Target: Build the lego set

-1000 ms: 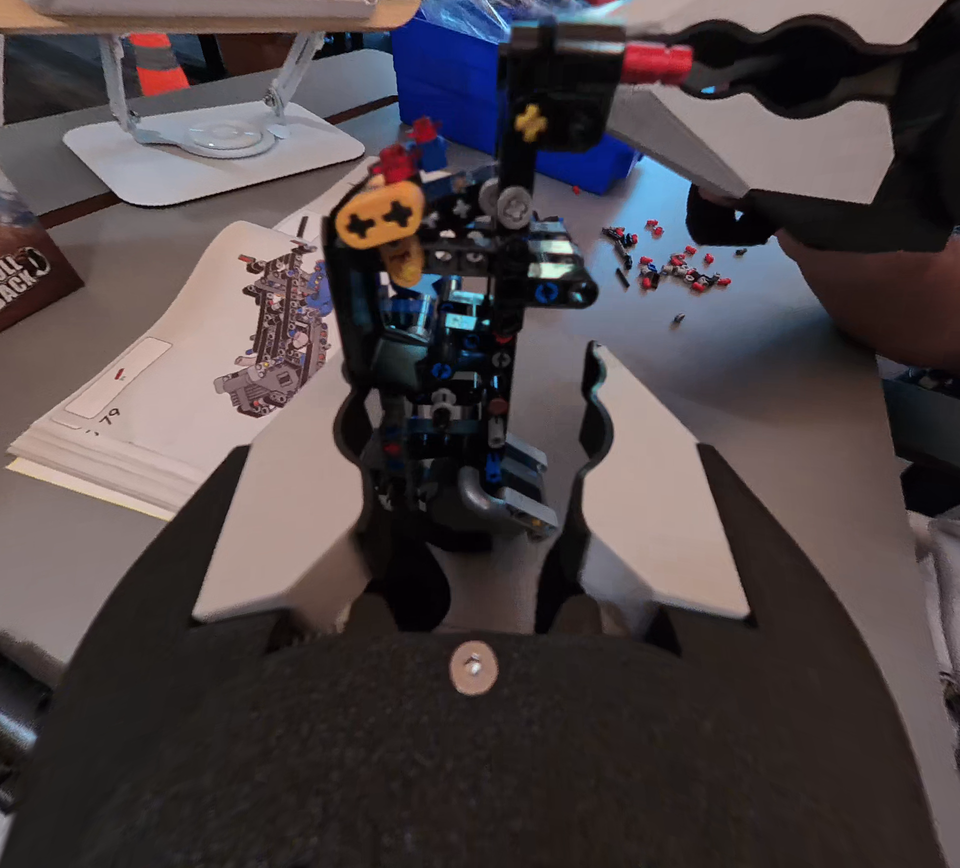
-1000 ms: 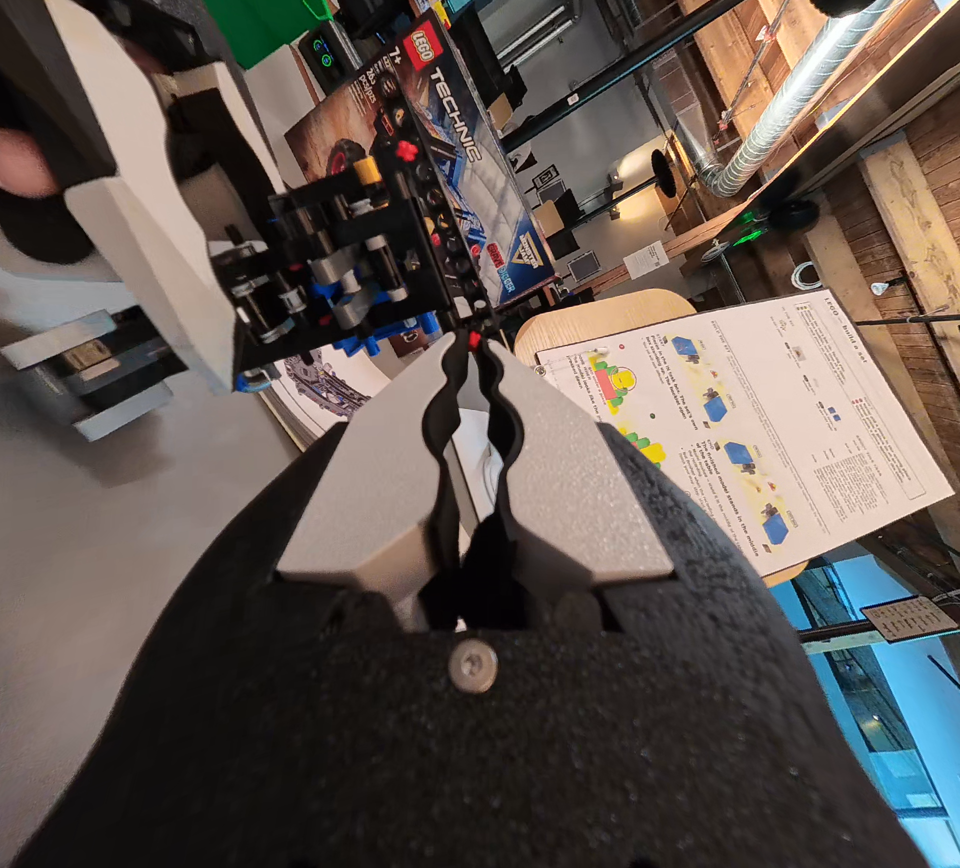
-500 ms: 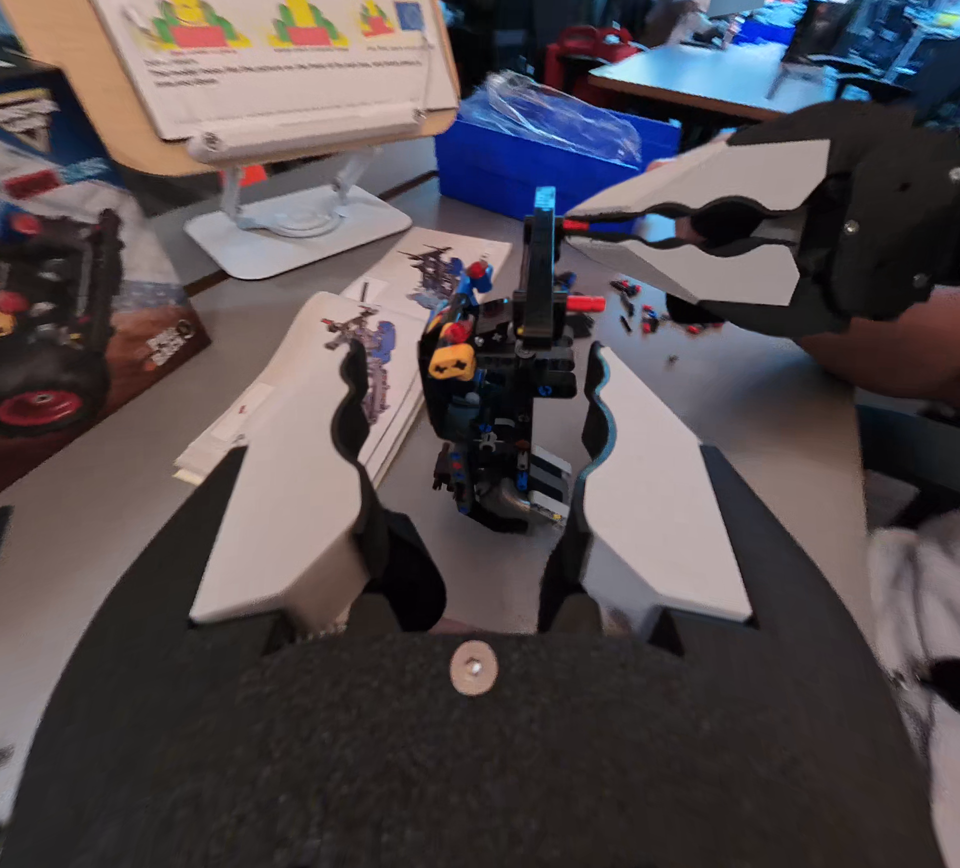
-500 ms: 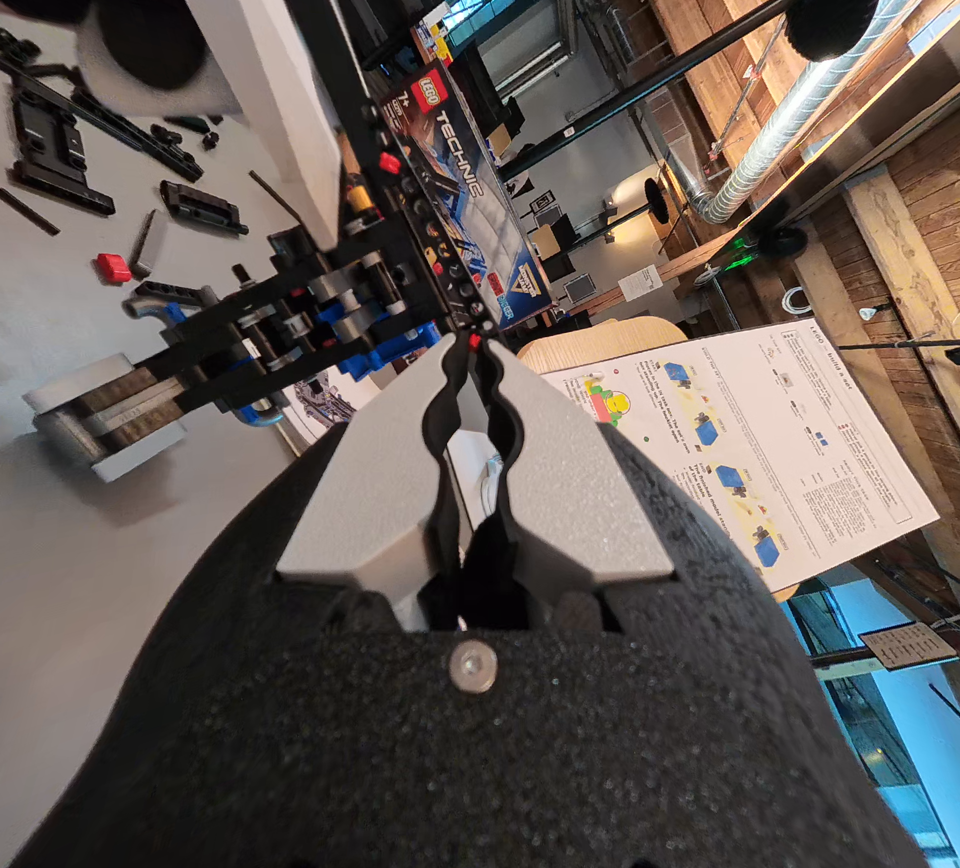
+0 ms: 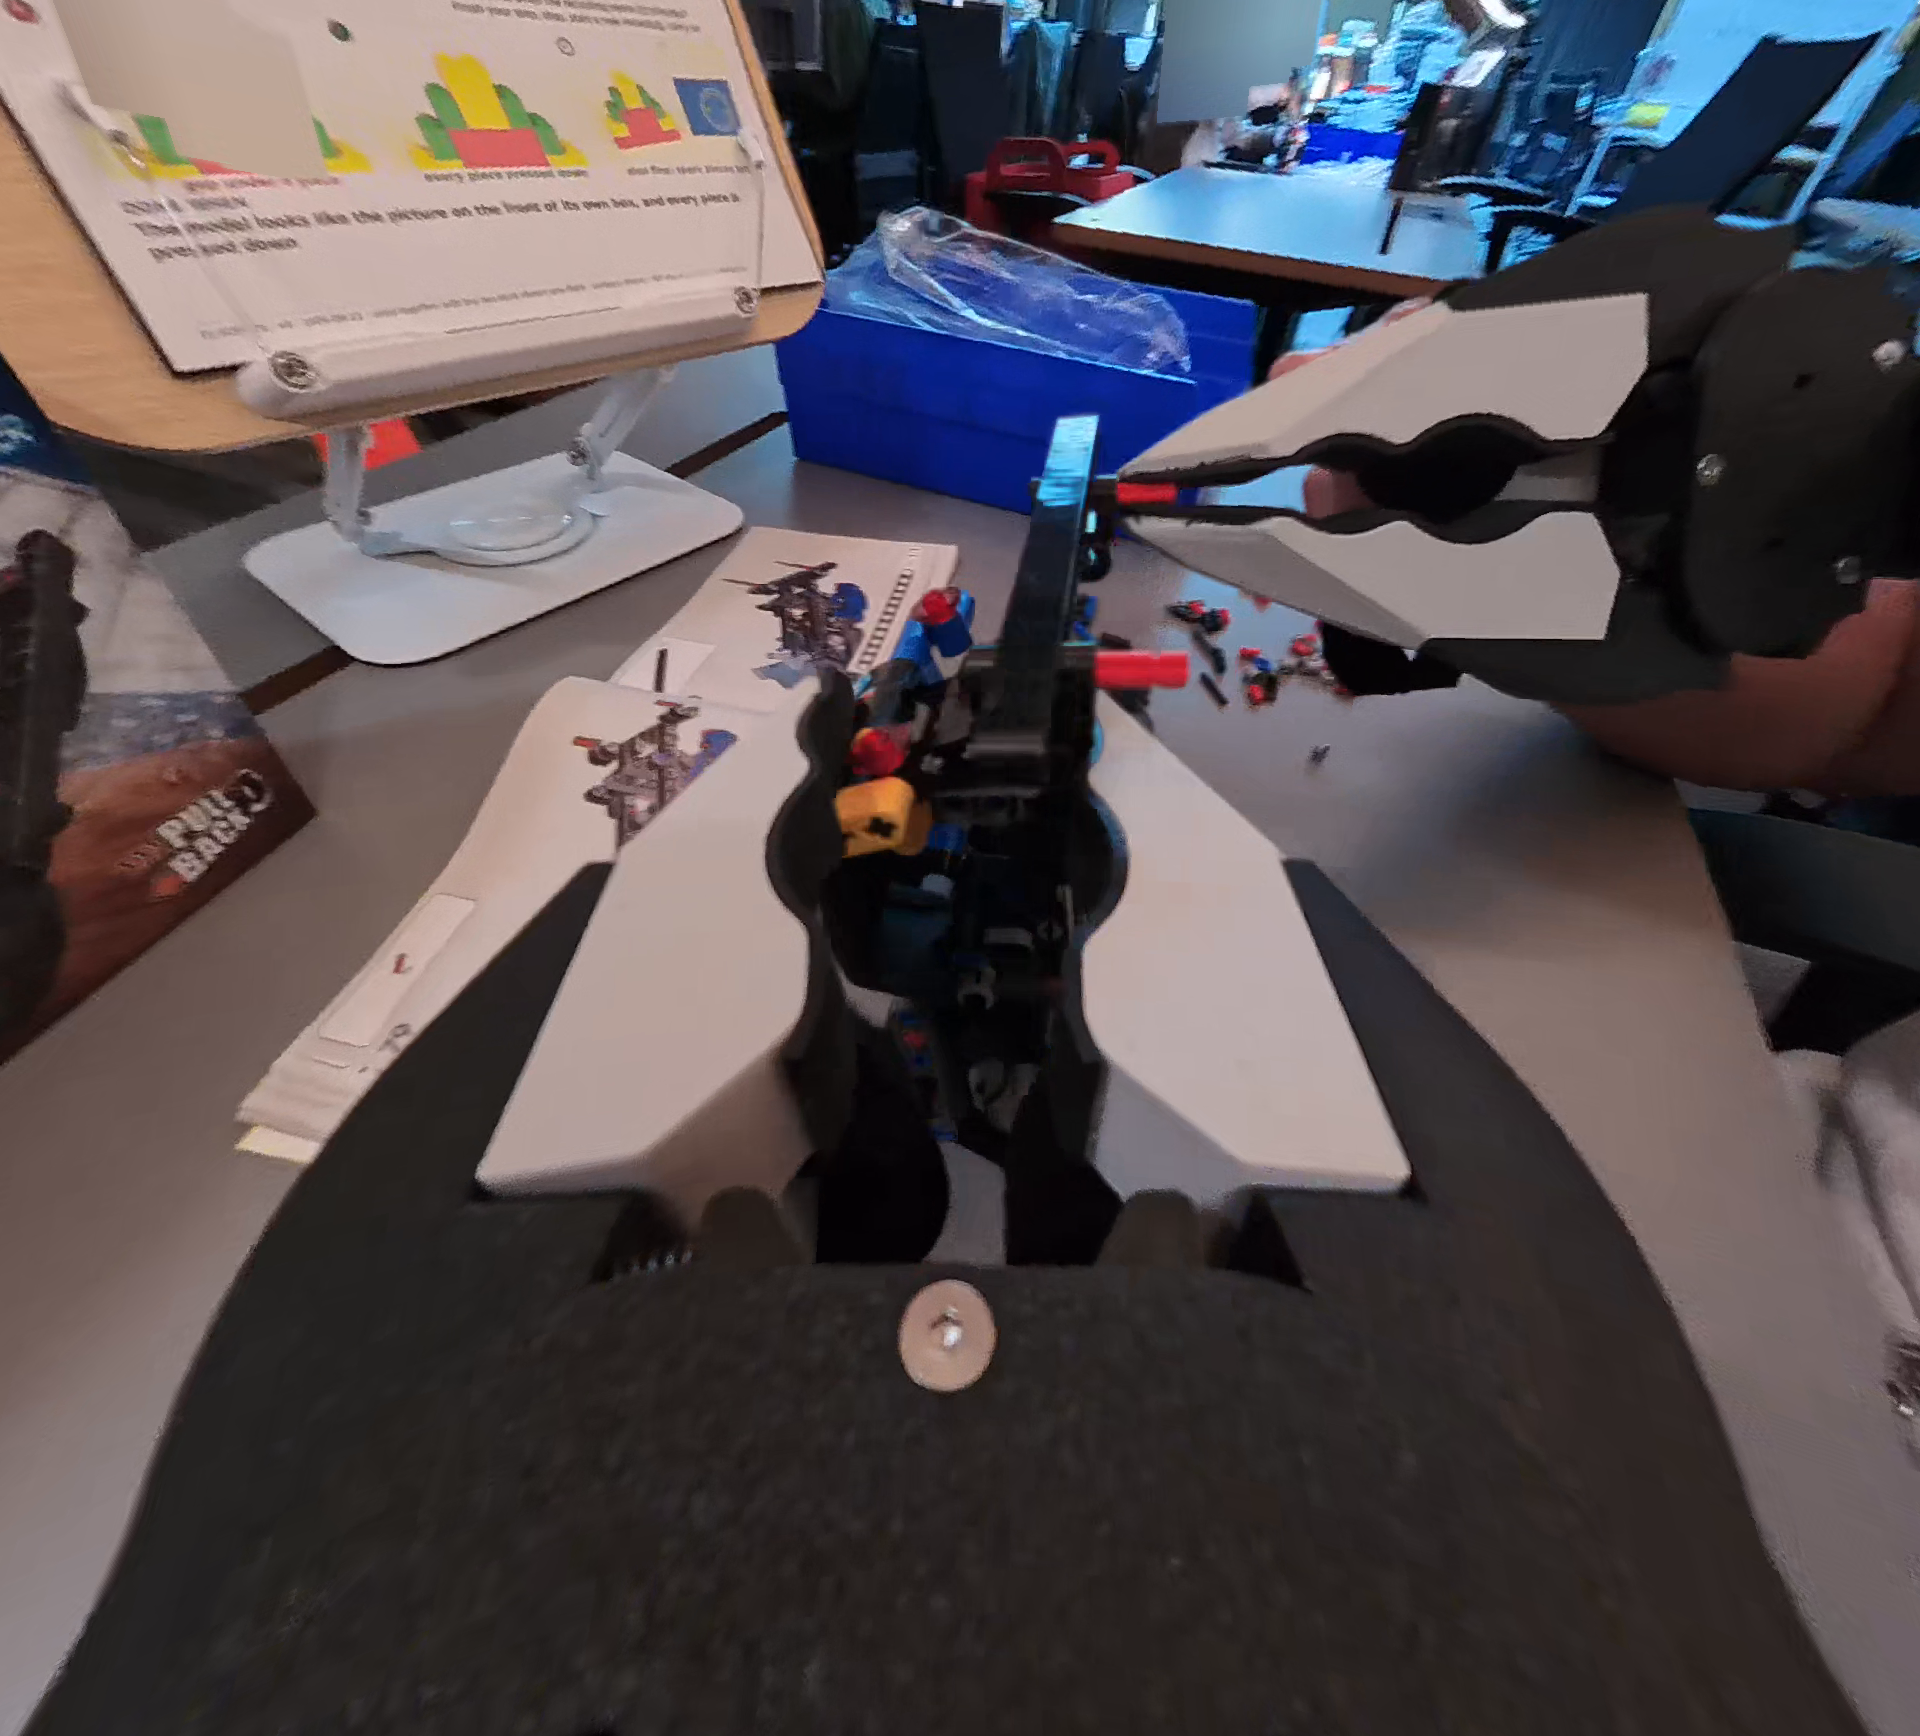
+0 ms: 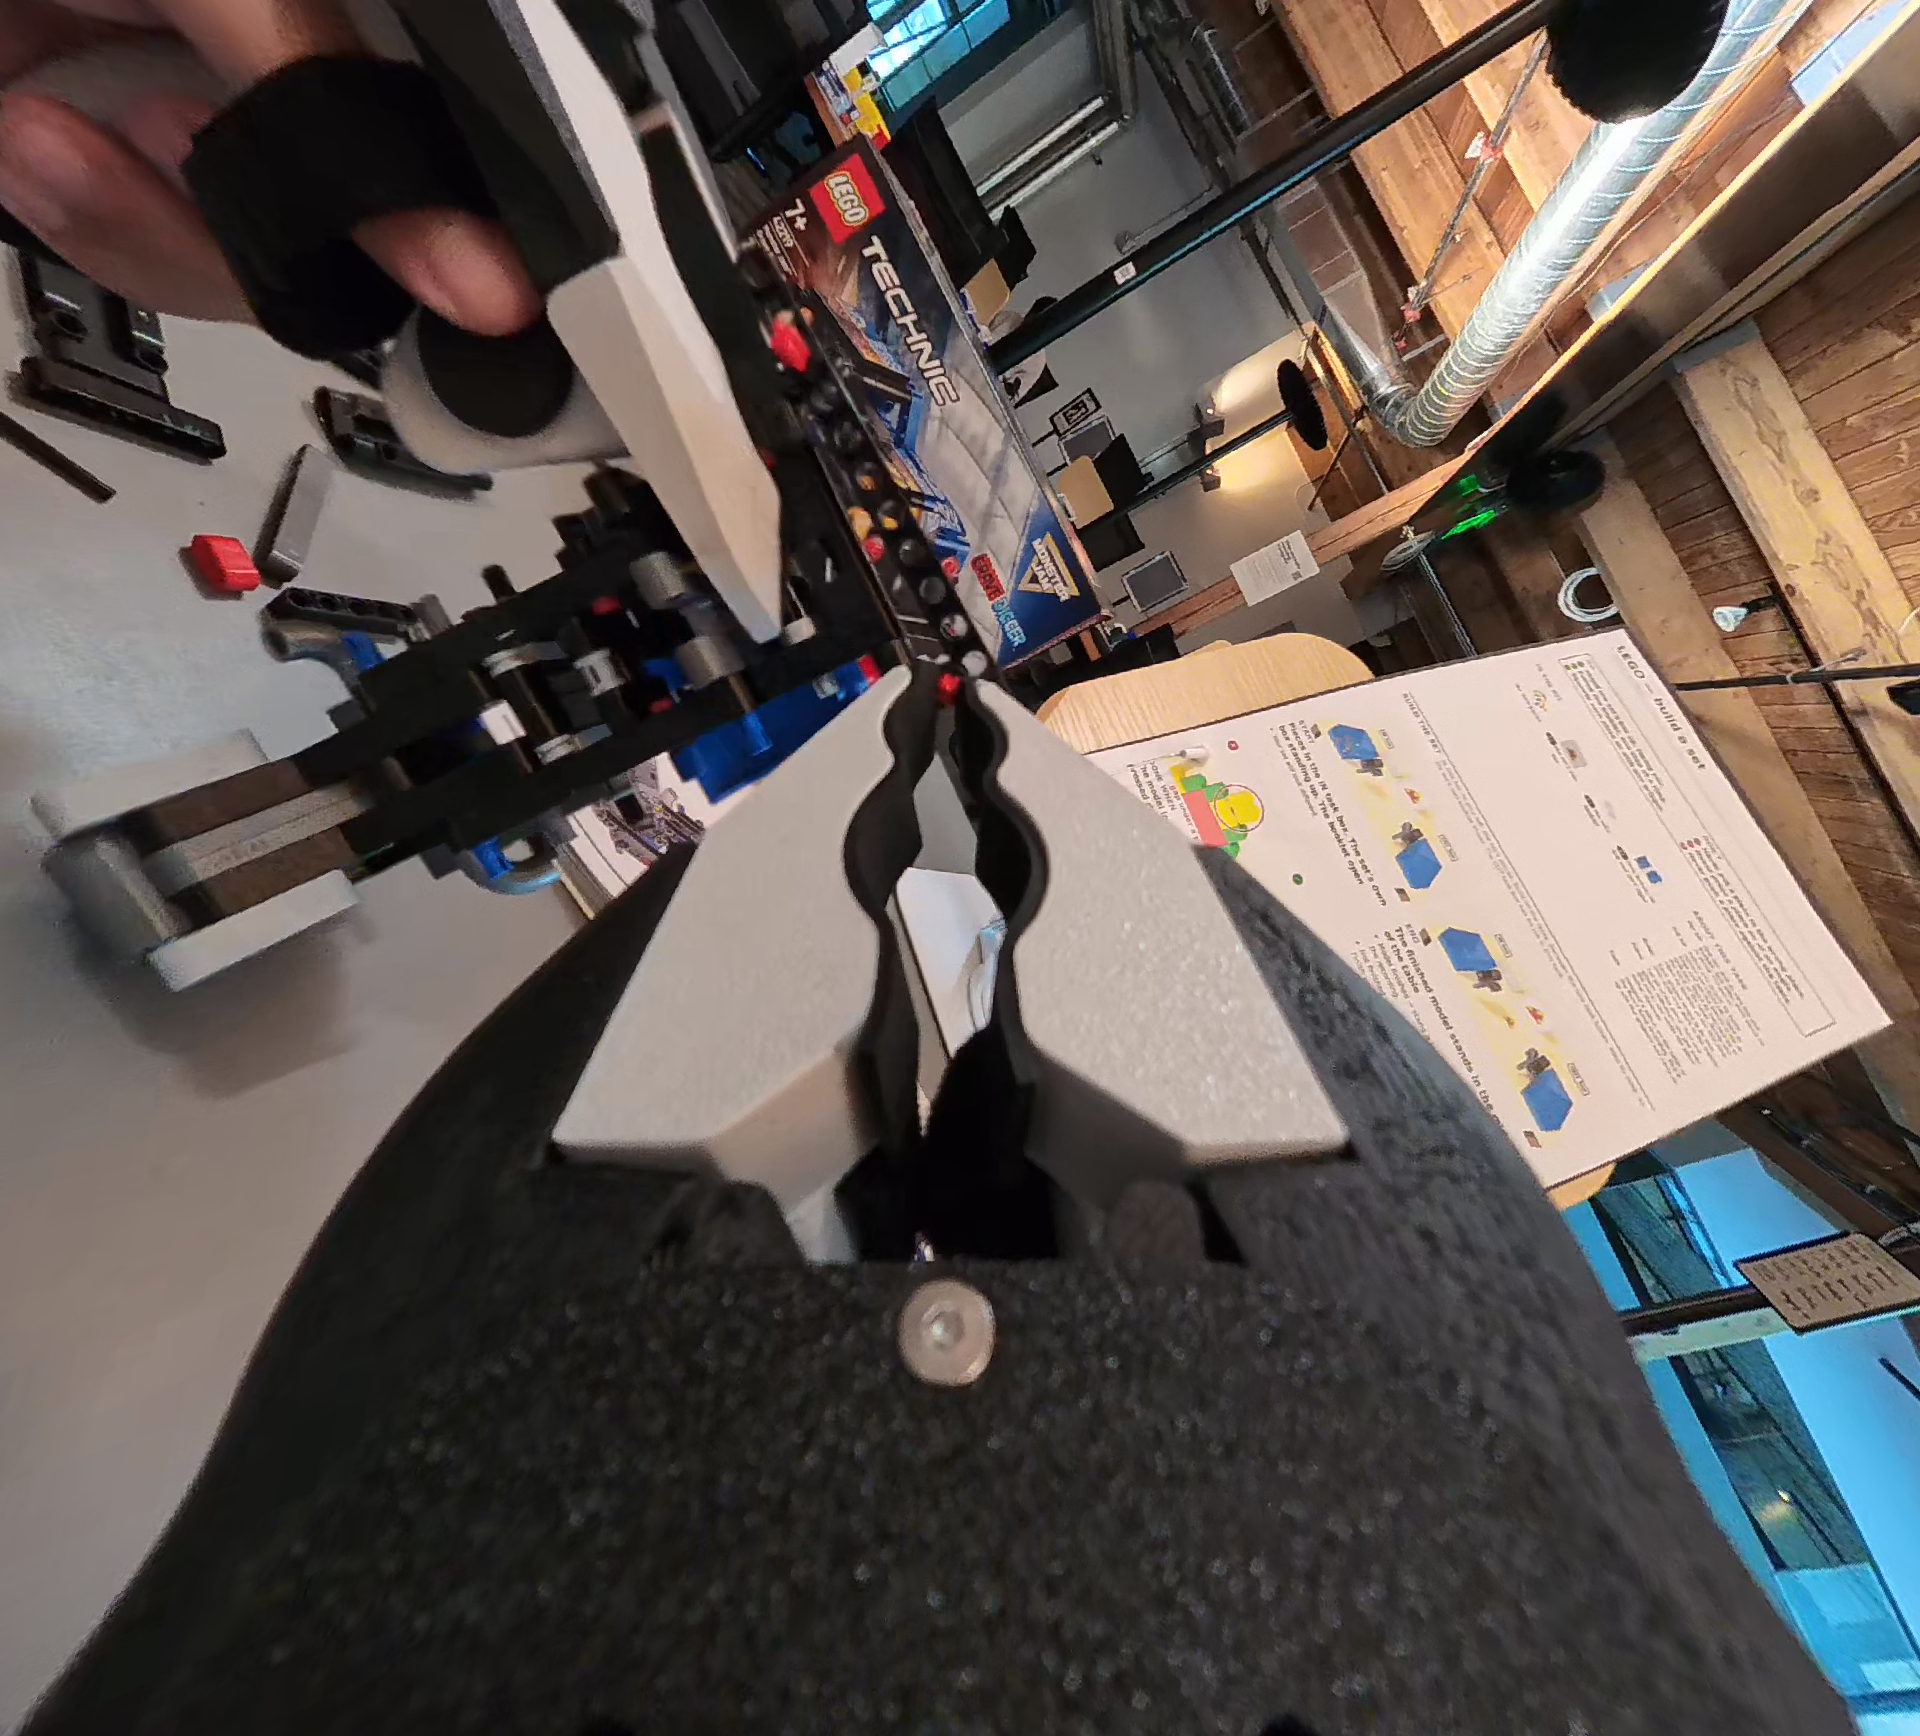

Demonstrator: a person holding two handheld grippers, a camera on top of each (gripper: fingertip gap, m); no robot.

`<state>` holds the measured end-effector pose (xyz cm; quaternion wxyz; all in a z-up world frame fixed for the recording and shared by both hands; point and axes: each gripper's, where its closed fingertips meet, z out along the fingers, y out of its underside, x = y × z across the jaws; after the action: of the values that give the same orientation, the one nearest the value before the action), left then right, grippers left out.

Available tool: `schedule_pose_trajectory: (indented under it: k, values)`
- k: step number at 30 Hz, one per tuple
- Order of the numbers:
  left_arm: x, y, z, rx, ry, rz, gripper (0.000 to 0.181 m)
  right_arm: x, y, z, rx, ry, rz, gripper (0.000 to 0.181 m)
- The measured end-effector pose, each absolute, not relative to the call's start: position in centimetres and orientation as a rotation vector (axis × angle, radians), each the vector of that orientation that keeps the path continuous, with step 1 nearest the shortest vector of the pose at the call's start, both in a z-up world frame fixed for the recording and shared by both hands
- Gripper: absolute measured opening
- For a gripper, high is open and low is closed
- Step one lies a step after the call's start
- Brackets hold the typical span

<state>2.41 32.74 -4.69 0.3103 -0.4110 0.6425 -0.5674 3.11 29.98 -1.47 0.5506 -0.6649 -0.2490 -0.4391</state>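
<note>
The black, partly built lego model (image 5: 997,813), with yellow, blue and red parts, stands upright on the grey table (image 5: 1455,907). My left gripper (image 5: 961,730) is shut on its sides. A black beam (image 5: 1055,564) rises from its top. My right gripper (image 5: 1122,497) comes in from the right, shut on a small red pin (image 5: 1143,493) at the beam's upper end. A second red pin (image 5: 1138,670) sticks out lower down. In the right wrist view my right gripper (image 6: 945,684) pinches the red pin (image 6: 945,687) against the model (image 6: 582,699). The left gripper's white finger (image 6: 665,398) lies across the model.
An open instruction booklet (image 5: 582,813) lies left of the model, with a sheet on a white stand (image 5: 416,128) behind it. A blue bin (image 5: 987,408) stands at the back. Loose red and black parts (image 5: 1247,658) lie at right. The set's box (image 5: 125,855) is at far left. The gap from one gripper's tips to the other's is roughly 5 centimeters.
The model went from held up to standing on the table. My left gripper opened wide, then closed on its sides again. My right gripper stayed shut on the red pin at the beam.
</note>
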Motion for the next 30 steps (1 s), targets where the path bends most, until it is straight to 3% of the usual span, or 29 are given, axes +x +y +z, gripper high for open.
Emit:
schedule_pose_trajectory:
  k: [20, 26, 30]
  values:
    - [1.8, 33.2, -4.7, -1.076, 1.628, -1.37, 0.035, 2.5, 29.7, -1.5, -1.613, -0.521, -0.983, 0.005]
    - [1.6, 33.3, -4.7, -1.068, 1.645, -1.418, 0.035, 1.4, 28.6, -1.3, -1.678, -0.589, -0.563, 0.032]
    - [1.6, 33.2, -4.7, -1.06, 1.645, -1.396, 0.035, 3.0, 28.8, -1.3, -1.647, -0.762, -0.85, 0.042]
